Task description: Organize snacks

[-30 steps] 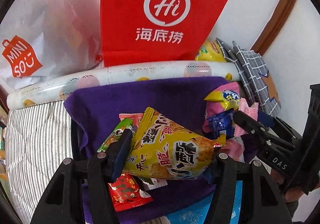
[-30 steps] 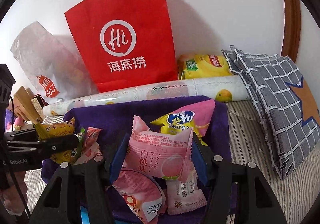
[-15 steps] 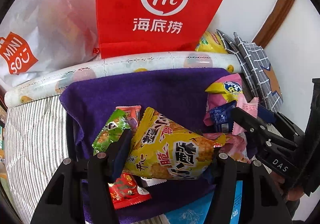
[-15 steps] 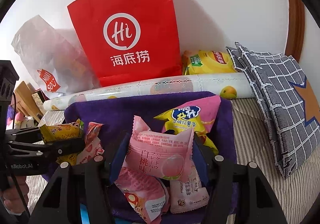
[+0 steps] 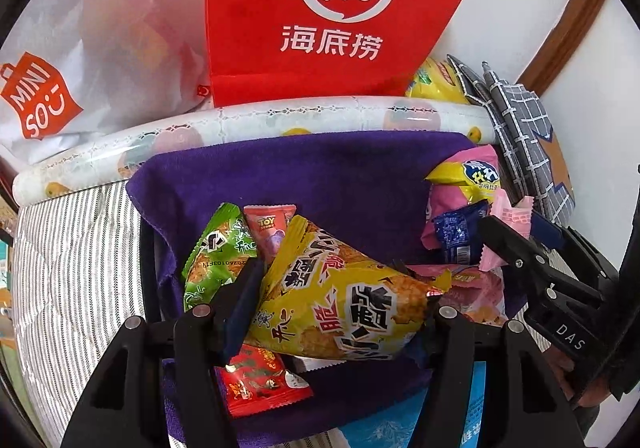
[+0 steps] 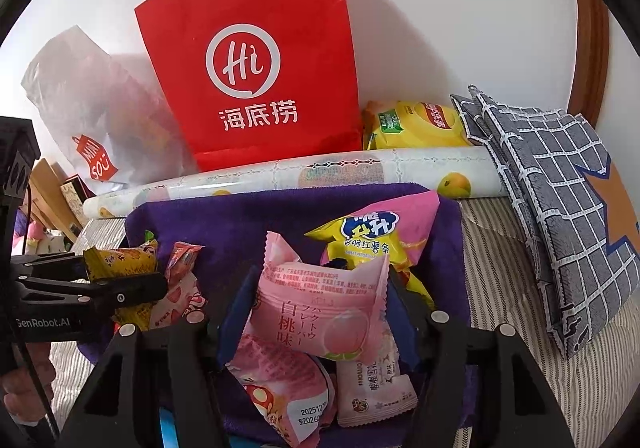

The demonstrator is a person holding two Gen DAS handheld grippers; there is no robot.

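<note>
Right now your left hand-held gripper [image 5: 340, 312] is clamped on a yellow crinkly snack bag with black lettering [image 5: 340, 308], held over the purple towel [image 5: 320, 175]. Your right hand-held gripper [image 6: 320, 312] pinches a pink peach-print wrapped pastry [image 6: 320, 308] above other pink packets. Farther back on the towel lies a yellow-and-pink sweet-potato-strip bag [image 6: 376, 236]. Behind it runs a white fruit-patterned roll [image 6: 340, 171], then a red paper bag with a white "Hi" logo [image 6: 248, 59] stands by the wall.
</note>
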